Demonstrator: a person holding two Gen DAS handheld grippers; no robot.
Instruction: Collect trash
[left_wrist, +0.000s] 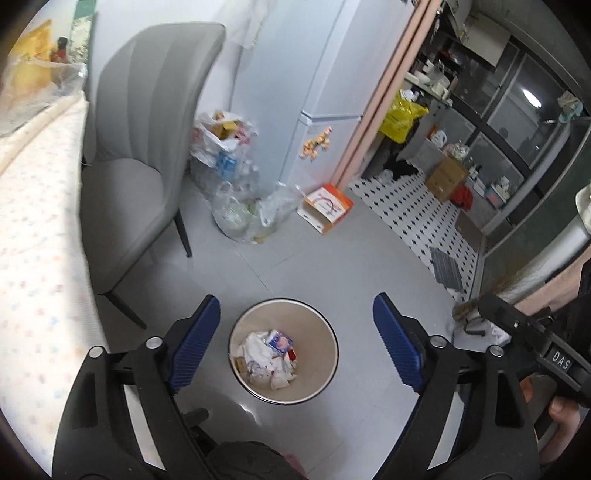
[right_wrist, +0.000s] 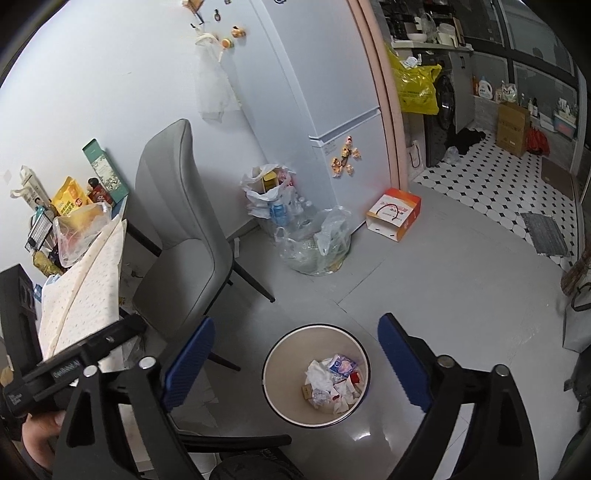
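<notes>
A round cream waste bin (left_wrist: 325, 362) (right_wrist: 275, 384) stands on the grey floor below both grippers. Crumpled white paper and small wrappers, the trash (left_wrist: 267, 356) (right_wrist: 334, 382), lie at its bottom. My left gripper (left_wrist: 295, 317) hangs above the bin with its blue pads wide apart and nothing between them. My right gripper (right_wrist: 295, 339) is likewise open and empty above the bin. In the left wrist view the body of the right gripper shows at the right edge, held by a hand (left_wrist: 561, 410). In the right wrist view the left gripper's body and a hand (right_wrist: 40, 432) show at lower left.
A grey chair (left_wrist: 144, 147) (right_wrist: 188, 236) stands left of the bin beside a table with a dotted cloth (left_wrist: 33, 240) (right_wrist: 85, 291). Plastic bags of bottles and rubbish (left_wrist: 236, 177) (right_wrist: 310, 236) and an orange-white box (left_wrist: 327, 208) (right_wrist: 393, 214) sit by the fridge (right_wrist: 332, 92).
</notes>
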